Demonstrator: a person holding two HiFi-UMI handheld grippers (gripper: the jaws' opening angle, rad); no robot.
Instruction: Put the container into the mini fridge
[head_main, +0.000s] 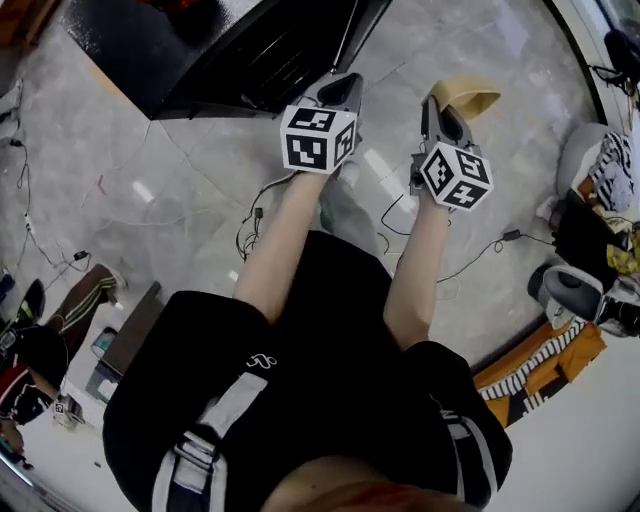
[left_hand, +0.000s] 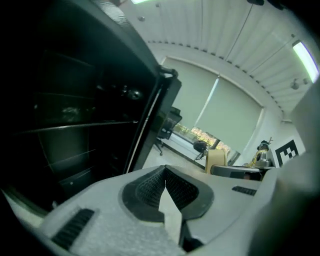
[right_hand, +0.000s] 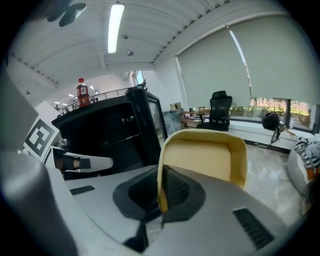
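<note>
The black mini fridge stands at the top of the head view with its door swung open. My left gripper hovers just in front of the opening, shut with nothing in it. In the left gripper view its pads meet, and the dark shelved fridge interior fills the left. My right gripper is shut on the rim of a yellow container, to the right of the fridge door. The right gripper view has the container upright in the right gripper, with the fridge behind on the left.
A red bottle stands on top of the fridge. Cables trail over the grey floor. Clothes and bags pile up at the right, and an orange striped thing lies lower right. An office chair stands by the window.
</note>
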